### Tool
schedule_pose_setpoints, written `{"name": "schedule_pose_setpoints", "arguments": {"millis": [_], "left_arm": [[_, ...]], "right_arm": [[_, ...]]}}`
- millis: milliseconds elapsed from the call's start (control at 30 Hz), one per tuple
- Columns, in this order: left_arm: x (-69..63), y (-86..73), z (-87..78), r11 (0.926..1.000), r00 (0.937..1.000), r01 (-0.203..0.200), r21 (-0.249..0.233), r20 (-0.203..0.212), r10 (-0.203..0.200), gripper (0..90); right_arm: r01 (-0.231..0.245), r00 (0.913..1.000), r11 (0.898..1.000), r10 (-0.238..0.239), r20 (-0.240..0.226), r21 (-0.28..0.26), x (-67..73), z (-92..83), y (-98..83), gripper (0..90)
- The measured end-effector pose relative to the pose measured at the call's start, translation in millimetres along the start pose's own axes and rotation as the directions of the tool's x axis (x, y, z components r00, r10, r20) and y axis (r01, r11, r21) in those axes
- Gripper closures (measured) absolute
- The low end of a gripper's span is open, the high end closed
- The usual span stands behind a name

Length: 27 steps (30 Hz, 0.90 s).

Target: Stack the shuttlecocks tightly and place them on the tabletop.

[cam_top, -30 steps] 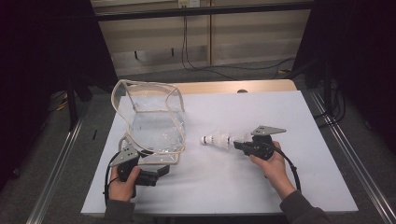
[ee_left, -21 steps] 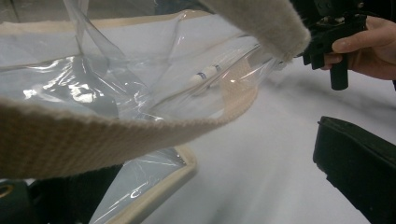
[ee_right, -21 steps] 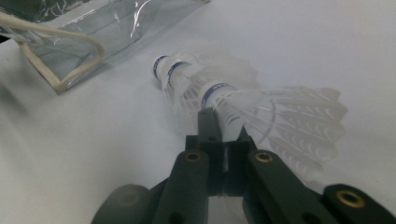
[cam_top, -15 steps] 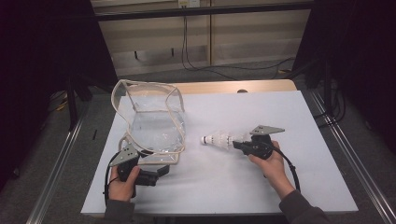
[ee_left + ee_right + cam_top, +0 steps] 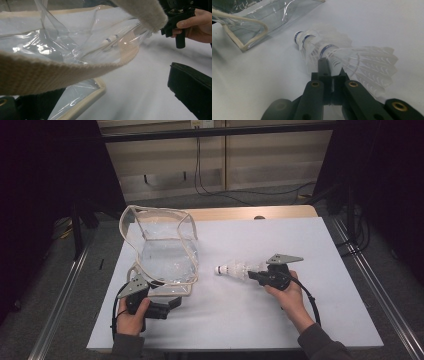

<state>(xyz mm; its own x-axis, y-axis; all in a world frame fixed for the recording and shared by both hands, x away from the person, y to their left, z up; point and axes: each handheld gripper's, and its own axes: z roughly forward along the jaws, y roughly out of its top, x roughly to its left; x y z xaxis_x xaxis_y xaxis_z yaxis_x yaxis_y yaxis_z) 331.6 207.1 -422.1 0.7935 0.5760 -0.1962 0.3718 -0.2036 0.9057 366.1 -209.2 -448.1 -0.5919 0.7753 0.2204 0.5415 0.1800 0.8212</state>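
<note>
Three nested shuttlecocks (image 5: 329, 53) pinched in closed right gripper (image 5: 332, 67).

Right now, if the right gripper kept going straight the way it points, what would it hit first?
Probably the clear bag. The right gripper, shut on stacked shuttlecocks, points left across the table at the bag's side.

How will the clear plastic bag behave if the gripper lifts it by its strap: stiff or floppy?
Probably floppy: the clear bag has thin, wrinkled film walls that already sag. It looks light for its size and holds nothing visible. The woven strap bends freely, so the body would likely hang and swing.
</note>
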Motion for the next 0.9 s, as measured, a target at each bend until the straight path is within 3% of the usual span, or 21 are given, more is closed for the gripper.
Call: {"name": "schedule_pose_setpoints", "arguments": {"millis": [900], "left_arm": [[-0.2,-0.2,0.5,1.0,1.0,-0.001,0.007,-0.003,0.001,2.1]], "right_arm": [[0.007,1.0,1.0,-0.007,-0.006,0.005,2.4,7.5,0.0,89.2]]}}
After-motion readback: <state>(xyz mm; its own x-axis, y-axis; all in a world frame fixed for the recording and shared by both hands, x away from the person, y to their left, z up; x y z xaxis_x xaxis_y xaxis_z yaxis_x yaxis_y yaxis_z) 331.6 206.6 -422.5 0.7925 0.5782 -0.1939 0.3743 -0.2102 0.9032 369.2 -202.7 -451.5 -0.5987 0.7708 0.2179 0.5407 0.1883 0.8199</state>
